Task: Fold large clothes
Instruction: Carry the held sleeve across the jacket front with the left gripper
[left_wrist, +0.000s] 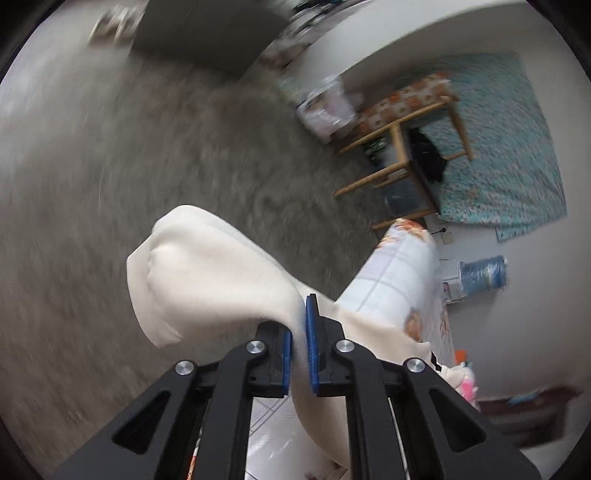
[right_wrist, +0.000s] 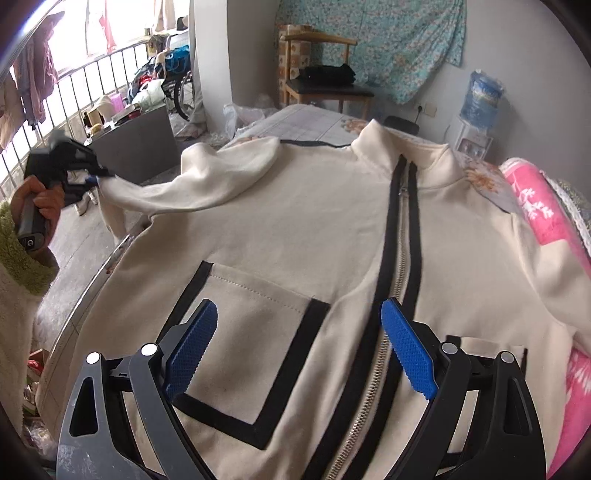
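The left gripper (left_wrist: 299, 332) is pinched tight on the cuff end of the sleeve (left_wrist: 207, 273), the cream cloth squeezed between its blue pads (left_wrist: 312, 350). From the right wrist view the same gripper (right_wrist: 92, 177) is out past the edge of the bed, in a hand (right_wrist: 40, 199) wearing a fuzzy green cuff, and the sleeve (right_wrist: 207, 181) runs from it in a sagging line to the shoulder. I take it the cuff is the chosen hold because it lets the whole sleeve be drawn out straight and then laid across the chest in one sweep.

The right gripper (right_wrist: 299, 350) hangs over the lower front of the jacket (right_wrist: 295, 221), jaws spread wide and holding nothing, one pad above the black-trimmed pocket (right_wrist: 255, 332) and the other just past the zipper (right_wrist: 395, 258). It looks parked there ready to pin the body down or to take the hem, so the jacket does not slide while the sleeve is pulled.

The jacket itself lies face up and zipped on the bed (right_wrist: 306, 122), collar toward the far end, spread flat, which suits folding the sleeves inward first. A pink blanket (right_wrist: 535, 206) crowds its right side, where the other sleeve lies near it. Beyond the bed are a wooden chair (right_wrist: 325, 74) and a floral cloth (right_wrist: 388, 44) hung on the wall.
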